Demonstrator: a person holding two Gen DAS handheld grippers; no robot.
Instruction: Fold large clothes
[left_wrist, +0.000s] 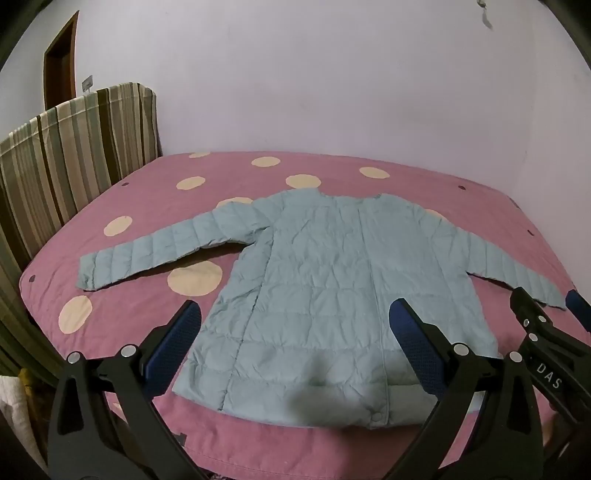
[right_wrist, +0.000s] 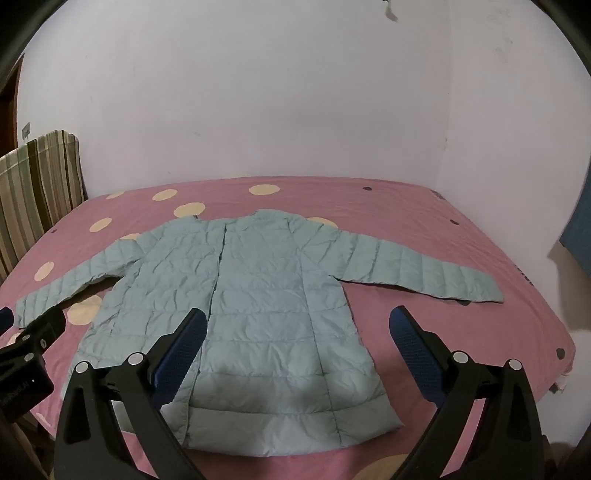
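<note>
A light blue quilted puffer jacket (left_wrist: 317, 280) lies flat on the pink bed, front up, both sleeves spread out to the sides; it also shows in the right wrist view (right_wrist: 258, 306). My left gripper (left_wrist: 295, 332) is open and empty, held above the jacket's hem on its left half. My right gripper (right_wrist: 295, 336) is open and empty above the hem on the right half. The right gripper's body (left_wrist: 546, 332) shows at the right edge of the left wrist view; the left gripper's body (right_wrist: 26, 350) shows at the left edge of the right wrist view.
The bed has a pink cover with cream dots (left_wrist: 195, 280). A striped headboard (left_wrist: 74, 155) stands on the left, also in the right wrist view (right_wrist: 37, 184). A plain wall runs behind the bed. A brown door (left_wrist: 61, 62) is at far left. A blue object (right_wrist: 580, 229) stands at right.
</note>
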